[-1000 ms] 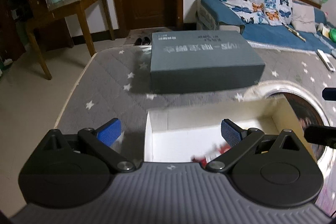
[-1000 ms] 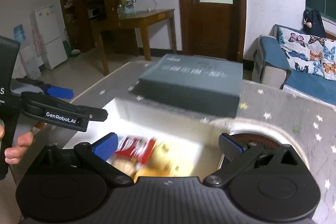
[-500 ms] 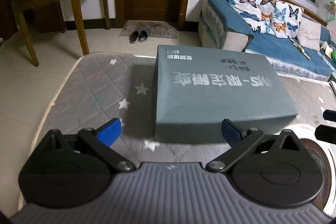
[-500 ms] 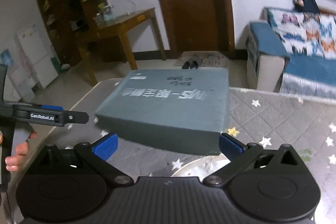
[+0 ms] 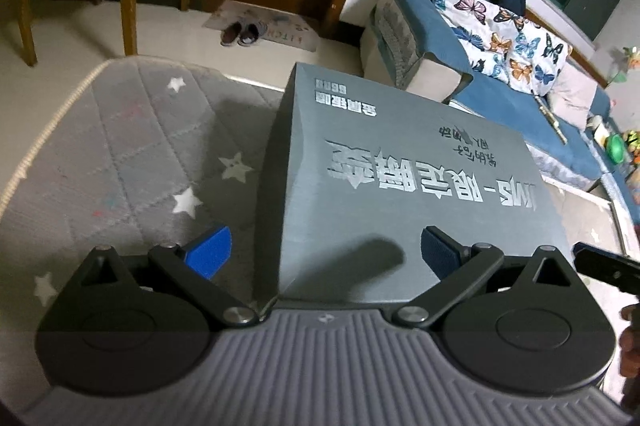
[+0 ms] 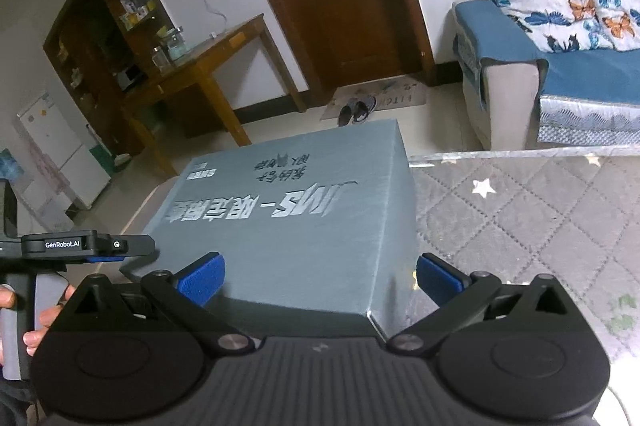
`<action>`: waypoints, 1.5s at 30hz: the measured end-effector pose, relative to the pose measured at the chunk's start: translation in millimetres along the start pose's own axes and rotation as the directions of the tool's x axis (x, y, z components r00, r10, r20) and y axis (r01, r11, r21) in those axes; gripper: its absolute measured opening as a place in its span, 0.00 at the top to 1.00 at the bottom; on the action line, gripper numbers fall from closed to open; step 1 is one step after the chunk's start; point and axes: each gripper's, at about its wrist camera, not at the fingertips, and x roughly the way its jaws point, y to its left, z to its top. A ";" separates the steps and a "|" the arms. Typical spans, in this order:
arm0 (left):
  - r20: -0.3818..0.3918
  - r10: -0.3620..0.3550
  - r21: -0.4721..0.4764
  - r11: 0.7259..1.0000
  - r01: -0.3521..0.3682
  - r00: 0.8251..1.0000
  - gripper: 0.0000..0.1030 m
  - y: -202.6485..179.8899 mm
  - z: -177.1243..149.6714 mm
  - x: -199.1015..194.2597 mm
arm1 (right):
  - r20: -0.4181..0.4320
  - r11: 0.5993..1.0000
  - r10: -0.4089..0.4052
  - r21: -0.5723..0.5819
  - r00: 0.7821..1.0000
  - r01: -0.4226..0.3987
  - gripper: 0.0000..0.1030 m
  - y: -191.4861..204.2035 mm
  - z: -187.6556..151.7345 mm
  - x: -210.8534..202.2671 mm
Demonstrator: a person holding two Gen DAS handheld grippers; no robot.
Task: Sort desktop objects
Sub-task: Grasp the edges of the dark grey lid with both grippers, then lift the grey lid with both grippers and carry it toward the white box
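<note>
grey-blue cardboard, a broad flat box (image 5: 400,186) with silver lettering on its lid, lies on the quilted star-print mat (image 5: 120,154) that covers the table top. in the left wrist view its near left corner sits between the two blue pads, the lid running away toward the sofa; in the right wrist view the near right corner of the same box (image 6: 296,226) points at the camera.

the left gripper (image 5: 326,250) has its jaws spread wide, one pad over the mat to the left of the box and the other over the lid, nothing held between them. the right gripper (image 6: 320,276) is likewise spread wide and holds nothing, its left pad over the lid and its right pad just past the box's right edge, above the mat (whether any pad touches the cardboard cannot be told).

in the right wrist view the left gripper's body, labelled genrobot.ai, shows at the left edge with the person's fingers (image 6: 44,322) around its handle.

beyond the table: a blue sofa (image 5: 460,66) with a butterfly-print cover, a brown door (image 6: 340,10), a pair of shoes (image 5: 244,32) on a doormat, and a wooden side table (image 6: 208,62).
</note>
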 end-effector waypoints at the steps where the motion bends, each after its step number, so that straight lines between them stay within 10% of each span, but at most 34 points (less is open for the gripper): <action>1: -0.005 -0.009 -0.005 1.000 0.009 1.000 0.02 1.2 0.1 3.0 | -0.003 1.000 0.008 0.007 1.000 -0.008 0.00 -2.8 -0.4 3.0; 24: -0.053 -0.136 -0.116 0.985 0.129 0.989 0.00 19.6 4.5 31.7 | -0.055 0.990 0.106 0.103 0.993 -0.100 0.00 -31.7 -15.4 41.6; 45: 0.032 -0.107 -0.043 0.993 0.108 0.994 0.00 2.3 5.7 -7.4 | -0.023 0.992 0.106 0.074 0.994 -0.104 0.00 -5.0 -8.3 19.6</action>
